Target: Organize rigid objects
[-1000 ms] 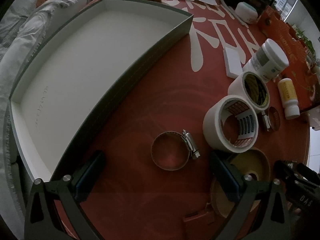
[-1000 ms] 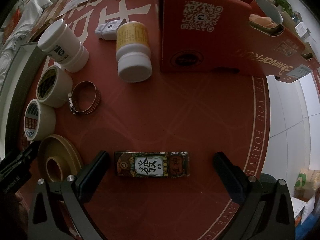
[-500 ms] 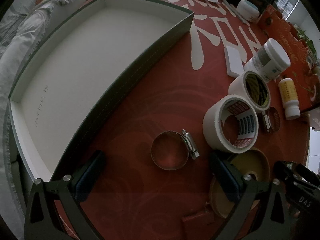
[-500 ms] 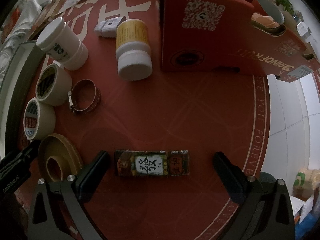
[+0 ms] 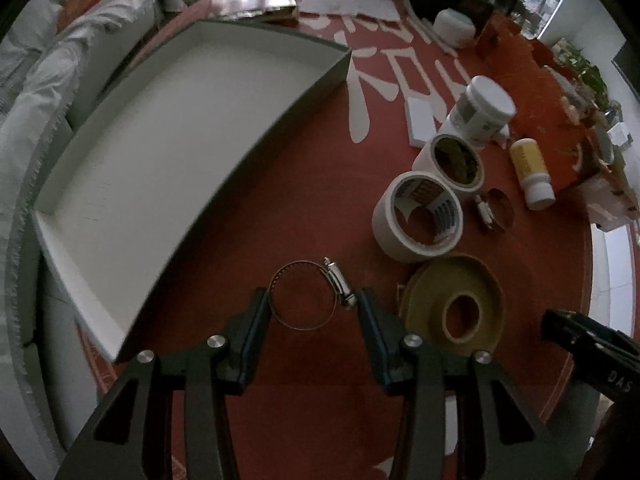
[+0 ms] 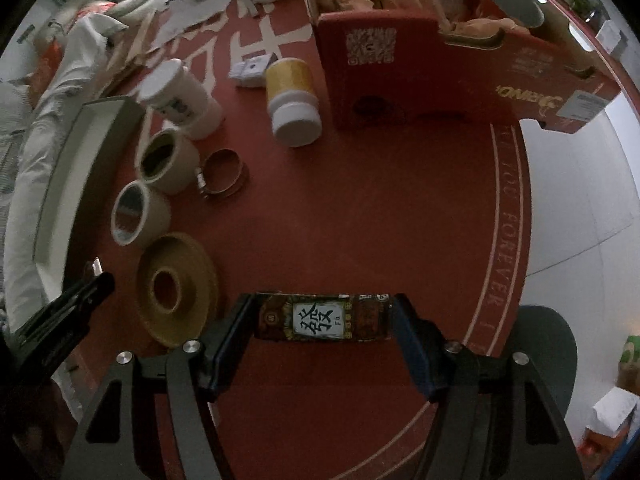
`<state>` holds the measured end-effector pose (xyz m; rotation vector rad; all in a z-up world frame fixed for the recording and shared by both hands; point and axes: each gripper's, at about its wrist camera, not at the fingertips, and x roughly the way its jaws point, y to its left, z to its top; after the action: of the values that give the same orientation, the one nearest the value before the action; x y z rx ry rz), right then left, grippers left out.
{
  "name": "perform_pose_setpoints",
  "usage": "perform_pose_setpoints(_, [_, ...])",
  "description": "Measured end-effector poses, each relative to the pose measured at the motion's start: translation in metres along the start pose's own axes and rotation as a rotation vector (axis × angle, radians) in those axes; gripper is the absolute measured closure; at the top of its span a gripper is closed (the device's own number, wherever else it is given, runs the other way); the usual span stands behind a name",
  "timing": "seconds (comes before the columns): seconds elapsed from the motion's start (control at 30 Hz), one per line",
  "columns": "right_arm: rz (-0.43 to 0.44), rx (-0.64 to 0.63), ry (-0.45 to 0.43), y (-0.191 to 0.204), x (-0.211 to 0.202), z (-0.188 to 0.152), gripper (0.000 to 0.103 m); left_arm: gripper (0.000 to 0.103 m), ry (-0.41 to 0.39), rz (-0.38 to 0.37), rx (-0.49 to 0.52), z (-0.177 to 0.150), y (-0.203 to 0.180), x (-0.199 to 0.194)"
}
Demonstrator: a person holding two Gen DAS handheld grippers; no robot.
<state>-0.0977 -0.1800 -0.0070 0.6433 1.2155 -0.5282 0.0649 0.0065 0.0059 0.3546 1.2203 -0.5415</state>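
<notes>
1. Two grippers, both aimed steeply down at the red tabletop [image 6: 360,220].
2. Left gripper [image 5: 309,305]: jaws closing around hose clamp [image 5: 304,300], ring between the pads, left pad touching the band, right pad at the screw housing.
3. Right gripper [image 6: 322,317]: jaws closing on patterned flat box [image 6: 320,317], pads at both short ends.
4. Left view only: full white-lined tray [image 5: 280,120] left of the jaws; tape roll [image 5: 418,222] and tan spool [image 5: 454,306] to their right.
5. Right view only: yellow bottle [image 6: 294,104] and red carton [image 6: 400,76] beyond the jaws; second hose clamp [image 6: 224,172] seen clearly.
</notes>
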Motion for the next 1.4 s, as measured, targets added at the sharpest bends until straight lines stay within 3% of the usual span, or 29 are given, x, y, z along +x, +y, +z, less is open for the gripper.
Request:
perform_pose_setpoints(0.2, [0.047,-0.017,-0.047,0.008,-0.024,-0.018,0.033,0.055,-0.072,-0.001,0.028,-0.014,-0.004,-0.040])
perform_pose_setpoints(0.43, [0.129,-0.108,-0.212,0.054,-0.094,-0.013,0.033,0.055,-0.183,-0.039,-0.023,-0.007,0.019,-0.111])
perform_pose_setpoints(0.73, [0.310,-0.254,-0.382,0.136,-0.195,0.024,0.033,0.055,-0.361,-0.048,-0.180,0.022,0.103,-0.225])
perform_pose_setpoints(0.93, [0.368,-0.345,-0.445,0.202,-0.234,0.058,0.033,0.055,-0.475,0.065,-0.253,0.049,0.154,-0.273])
perform_pose_setpoints(1.1, [0.334,-0.395,-0.414,0.255,-0.211,0.081,0.033,0.055,-0.481,0.165,-0.299,0.065,0.178,-0.254])
perform_pose_setpoints(1.4, [0.191,-0.442,-0.262,0.303,-0.106,0.100,0.033,0.055,-0.267,0.194,-0.357,0.074,0.200,-0.125])
